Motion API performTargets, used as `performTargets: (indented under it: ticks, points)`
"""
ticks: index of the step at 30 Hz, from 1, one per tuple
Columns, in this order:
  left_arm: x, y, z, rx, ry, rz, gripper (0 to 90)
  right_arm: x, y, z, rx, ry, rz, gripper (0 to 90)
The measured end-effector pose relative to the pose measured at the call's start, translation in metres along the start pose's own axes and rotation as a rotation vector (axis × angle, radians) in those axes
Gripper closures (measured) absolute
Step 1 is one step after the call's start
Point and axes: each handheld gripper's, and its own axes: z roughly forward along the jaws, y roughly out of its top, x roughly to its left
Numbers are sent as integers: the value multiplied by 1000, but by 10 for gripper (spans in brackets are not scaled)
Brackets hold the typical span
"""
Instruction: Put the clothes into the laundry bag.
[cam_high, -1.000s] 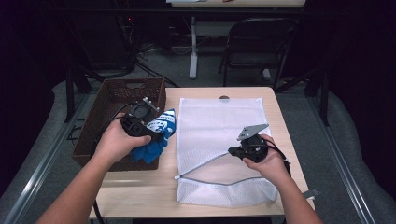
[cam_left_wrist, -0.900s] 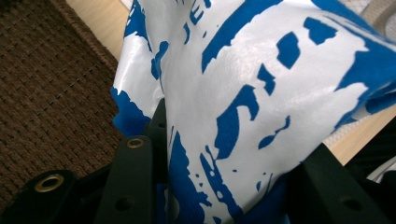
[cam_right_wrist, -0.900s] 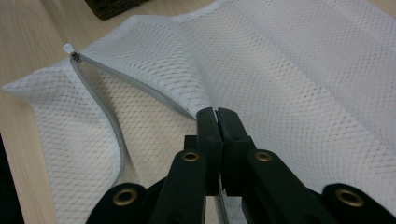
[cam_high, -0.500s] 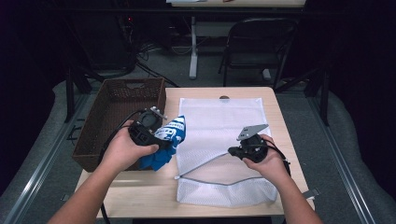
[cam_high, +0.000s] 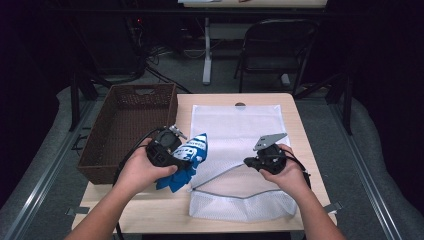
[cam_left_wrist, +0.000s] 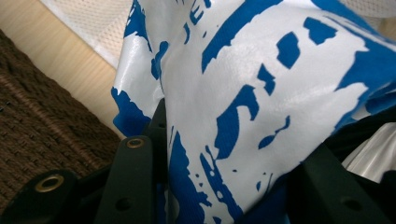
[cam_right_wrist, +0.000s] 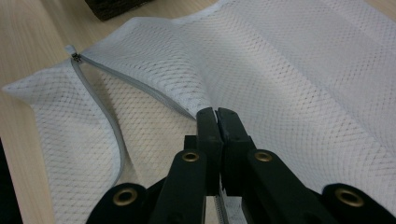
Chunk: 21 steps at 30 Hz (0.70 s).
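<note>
A white mesh laundry bag (cam_high: 240, 130) lies flat on the wooden table, its grey zipper (cam_right_wrist: 100, 105) open along the near side. My right gripper (cam_high: 248, 162) is shut on the upper edge of the bag's opening (cam_right_wrist: 205, 111) and lifts it a little. My left gripper (cam_high: 187, 155) is shut on a blue and white garment (cam_high: 192, 152), held just left of the bag's opening. Up close, the garment (cam_left_wrist: 243, 93) bunches between the black jaws.
A dark brown wicker basket (cam_high: 107, 145) stands at the table's left side, right behind my left hand. A folding chair (cam_high: 272, 45) and table legs stand on the floor beyond the far edge.
My left gripper has carried the blue and white garment rightward, from beside the basket to the bag's opening. The right gripper has kept its hold on the bag's edge.
</note>
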Motion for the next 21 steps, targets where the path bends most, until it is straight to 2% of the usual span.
performTargets:
  ticks: [21]
  points:
    - [-30,-11,24,-20,-59,48,598,3,2,2,-7,6,-11,882]
